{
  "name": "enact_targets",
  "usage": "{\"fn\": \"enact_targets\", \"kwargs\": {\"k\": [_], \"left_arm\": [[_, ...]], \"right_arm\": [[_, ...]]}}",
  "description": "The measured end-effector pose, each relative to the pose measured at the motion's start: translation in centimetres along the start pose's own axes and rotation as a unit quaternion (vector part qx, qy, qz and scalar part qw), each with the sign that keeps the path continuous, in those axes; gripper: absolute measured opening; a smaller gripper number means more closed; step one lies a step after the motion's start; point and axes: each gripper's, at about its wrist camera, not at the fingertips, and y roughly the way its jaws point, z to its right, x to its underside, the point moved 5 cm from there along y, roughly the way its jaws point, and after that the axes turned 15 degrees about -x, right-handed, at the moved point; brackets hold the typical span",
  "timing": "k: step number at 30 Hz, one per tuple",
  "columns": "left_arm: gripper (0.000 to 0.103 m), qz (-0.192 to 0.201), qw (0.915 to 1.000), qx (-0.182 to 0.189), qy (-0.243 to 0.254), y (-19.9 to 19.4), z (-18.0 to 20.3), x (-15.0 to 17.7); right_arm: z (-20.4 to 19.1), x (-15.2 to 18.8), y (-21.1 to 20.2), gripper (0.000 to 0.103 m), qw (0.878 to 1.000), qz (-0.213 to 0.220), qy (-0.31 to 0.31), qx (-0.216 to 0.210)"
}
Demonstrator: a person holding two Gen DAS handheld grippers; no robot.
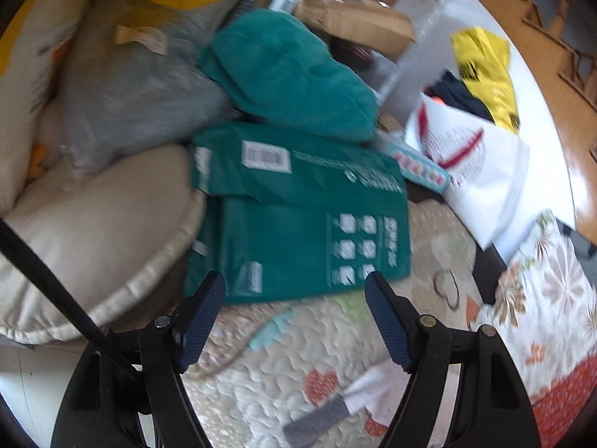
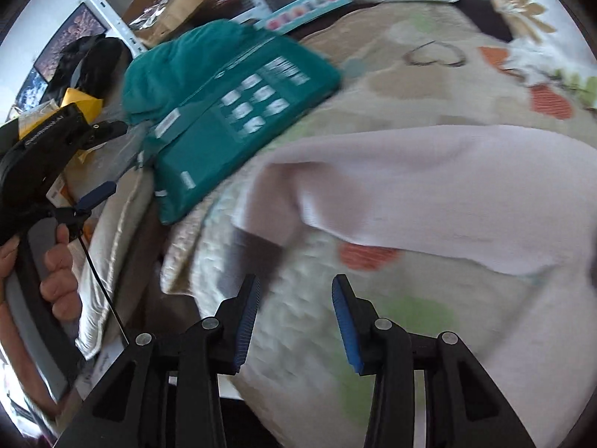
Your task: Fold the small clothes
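The left gripper (image 1: 294, 317) hangs over the quilted bedspread (image 1: 298, 354) with its blue pads spread wide and nothing between them; it points down toward the near edge of a flat teal package (image 1: 298, 224), which lies on the bedspread with a teal fleece bundle (image 1: 291, 74) against its far end. The right gripper (image 2: 294, 321) also stands apart at the pads, less widely, over bare quilt and gripping nothing. The garment to be folded, a pale pink piece of clothing (image 2: 429, 194), lies spread on the bedspread just ahead and to the right of the right gripper, one corner turned toward the teal package; in the left wrist view only a pale corner with a grey cuff (image 1: 321, 418) shows low in the frame. Both pairs of tongs look free so that each can take a separate edge of the cloth, I judge. A hand (image 2: 59, 280) holds the left gripper's handle at the left rim of the right wrist view. Both views are smeared, so fine detail of the garment is unclear
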Motion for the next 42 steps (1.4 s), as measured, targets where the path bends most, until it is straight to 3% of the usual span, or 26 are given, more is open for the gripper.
{"fn": "enact_targets", "kwargs": {"k": [5,8,9,10,11,12,14,18,23,26,29,34,35,37,39,42], "left_arm": [[0.077,0.005,0.9998,0.001,-0.018,0.0,-1.1,-0.6],[0.077,-0.002,0.9999,0.004,-0.016,0.3,-1.1,-0.5],[0.077,-0.005,0.9999,0.006,-0.014,0.4,-1.1,-0.4],[0.077,-0.008,0.9999,0.008,-0.012,0.5,-1.0,-0.3],[0.077,-0.009,0.9999,0.008,-0.009,0.6,-0.9,-0.2],[0.077,-0.010,0.9999,0.008,-0.006,0.6,-0.8,-0.1],[0.077,-0.014,0.9998,0.013,-0.001,0.6,-0.5,0.3],[0.077,-0.018,0.9989,0.030,0.031,0.2,1.8,1.8],[0.077,-0.033,0.9920,0.062,0.104,-0.8,6.5,5.4],[0.077,-0.044,0.9843,0.084,0.149,-1.7,9.3,8.2],[0.077,-0.060,0.9737,0.107,0.191,-2.6,12.0,11.3],[0.077,-0.076,0.9557,0.126,0.255,-3.9,15.3,16.3],[0.077,-0.078,0.9517,0.128,0.268,-4.1,16.0,17.3],[0.077,-0.084,0.9445,0.135,0.288,-4.4,16.9,18.7],[0.077,-0.093,0.9371,0.142,0.305,-4.6,17.7,20.0],[0.077,-0.103,0.9303,0.145,0.321,-4.8,18.5,21.6]], "right_arm": [[-1.7,-0.3,4.3,0.050,0.999,-0.004,0.026,-0.046],[-1.9,-0.2,6.4,0.053,0.998,-0.012,0.040,-0.043],[-1.7,-0.2,6.9,0.048,0.998,-0.017,0.044,-0.038],[-1.5,-0.2,7.1,0.022,0.998,-0.022,0.048,-0.033],[-1.1,-0.2,7.2,0.008,0.998,-0.027,0.053,-0.029],[-0.8,-0.1,6.8,0.008,0.998,-0.028,0.056,-0.027],[-0.5,-0.5,5.3,0.008,0.998,-0.014,0.058,-0.022],[-0.3,-1.8,-1.8,0.008,0.998,0.033,0.046,-0.009],[2.5,-2.3,-14.5,0.008,0.991,0.111,0.070,0.019],[6.2,-0.4,-23.2,0.008,0.979,0.161,0.106,0.072],[10.5,2.3,-29.3,0.008,0.961,0.191,0.156,0.127],[19.1,9.5,-36.8,0.012,0.913,0.186,0.235,0.277],[20.7,11.0,-38.0,0.012,0.898,0.174,0.249,0.317],[22.0,12.9,-40.0,0.016,0.876,0.182,0.264,0.360],[22.4,14.5,-42.1,0.021,0.869,0.214,0.281,0.348],[21.8,14.7,-42.7,0.021,0.875,0.219,0.267,0.341]]}}
